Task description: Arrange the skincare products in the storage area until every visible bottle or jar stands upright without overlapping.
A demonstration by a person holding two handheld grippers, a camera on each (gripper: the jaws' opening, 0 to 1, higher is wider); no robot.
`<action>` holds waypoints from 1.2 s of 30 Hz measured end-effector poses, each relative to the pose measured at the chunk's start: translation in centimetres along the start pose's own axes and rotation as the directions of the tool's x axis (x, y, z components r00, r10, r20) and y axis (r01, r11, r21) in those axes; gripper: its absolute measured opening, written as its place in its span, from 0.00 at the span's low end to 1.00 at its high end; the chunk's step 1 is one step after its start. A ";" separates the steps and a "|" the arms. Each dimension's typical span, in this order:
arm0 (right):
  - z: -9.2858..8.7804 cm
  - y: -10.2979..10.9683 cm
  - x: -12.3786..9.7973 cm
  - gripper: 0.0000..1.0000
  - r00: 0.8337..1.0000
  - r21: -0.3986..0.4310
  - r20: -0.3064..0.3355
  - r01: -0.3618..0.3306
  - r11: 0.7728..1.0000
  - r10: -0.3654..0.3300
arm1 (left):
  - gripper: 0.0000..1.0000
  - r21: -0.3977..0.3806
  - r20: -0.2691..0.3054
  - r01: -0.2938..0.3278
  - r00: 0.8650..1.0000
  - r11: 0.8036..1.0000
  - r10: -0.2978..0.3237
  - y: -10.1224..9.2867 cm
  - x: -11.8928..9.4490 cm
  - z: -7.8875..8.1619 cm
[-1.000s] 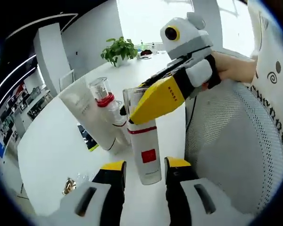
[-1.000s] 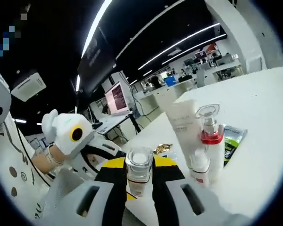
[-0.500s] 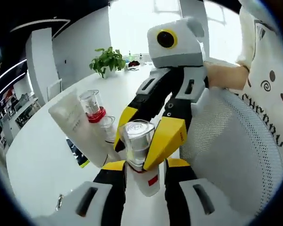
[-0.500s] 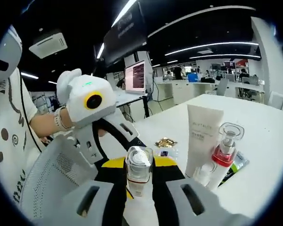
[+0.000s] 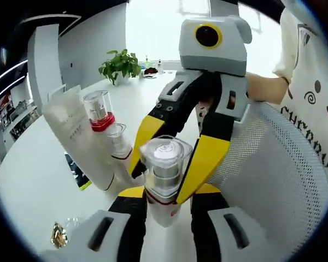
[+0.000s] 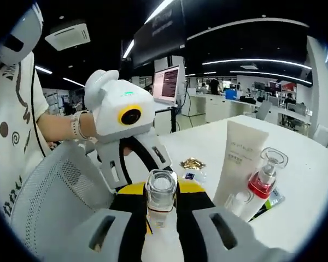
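Both grippers (image 5: pixel 165 164) (image 6: pixel 162 203) pinch clear-capped bottle (image 5: pixel 164 177); plant (image 5: pixel 119 64) behind.

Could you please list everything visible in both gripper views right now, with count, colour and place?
Clear-capped bottle: one, white with red band, between both grippers' jaws.
Tube: one, white, standing on the table.
Pump bottle: one, red collar, clear cap, beside the tube.
Small bottle: one, white, clear cap, in front of the tube.
Sachet: one, dark and green, lying behind the tube.
Gold wrapper: one, on the table.
Plant: one, green, far end of table.
Table: one, white.
Mesh chair: one, white.
Left gripper: yellow-black.
Right gripper: yellow-black.
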State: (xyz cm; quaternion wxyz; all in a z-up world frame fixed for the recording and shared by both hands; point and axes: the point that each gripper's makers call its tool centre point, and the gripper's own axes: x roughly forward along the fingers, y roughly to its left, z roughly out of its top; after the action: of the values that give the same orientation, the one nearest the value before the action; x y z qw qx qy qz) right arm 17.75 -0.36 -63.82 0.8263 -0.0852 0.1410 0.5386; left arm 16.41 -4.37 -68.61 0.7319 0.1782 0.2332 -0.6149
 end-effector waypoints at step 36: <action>-2.0 -0.7 1.6 0.20 0.989 -0.132 -0.117 0.076 0.988 -0.091 | 0.22 0.022 -0.029 -0.113 0.993 0.993 0.113 2.1 2.1 -1.8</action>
State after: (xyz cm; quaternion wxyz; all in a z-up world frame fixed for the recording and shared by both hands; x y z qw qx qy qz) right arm 18.75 0.14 -66.20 0.8308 -0.1764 0.1530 0.5052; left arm 18.55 -4.77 -71.35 0.7601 0.2080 0.2273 -0.5721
